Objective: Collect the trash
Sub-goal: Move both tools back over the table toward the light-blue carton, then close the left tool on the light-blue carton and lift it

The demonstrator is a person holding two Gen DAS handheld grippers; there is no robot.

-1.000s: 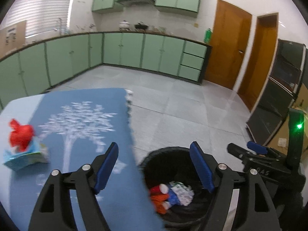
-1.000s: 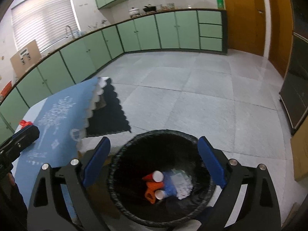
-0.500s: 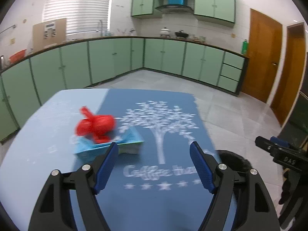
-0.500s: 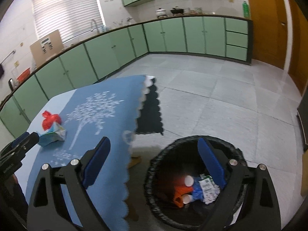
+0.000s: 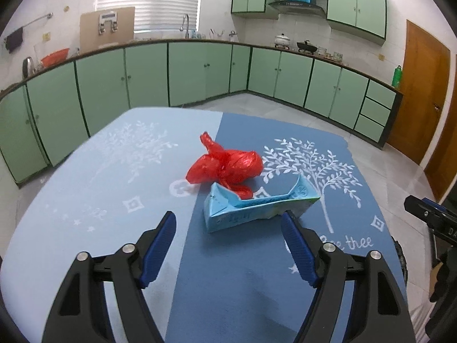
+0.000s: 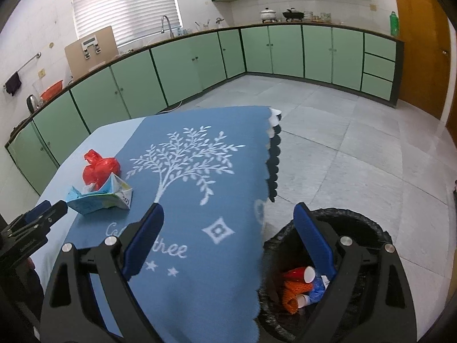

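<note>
A crushed light-blue carton lies on its side on the blue tablecloth, its top caved in and both ends bent upward. Its long axis runs left to right across the left wrist view, the printed end toward the right. A crumpled red plastic bag sits just behind it, one lobe drooping into the carton's dent. The left gripper hovers near the carton, jaws apart with nothing between them. The right gripper, jaws also apart and empty, hangs over the surface's edge beside a black bin, where red cups and other scraps lie partly hidden.
</note>
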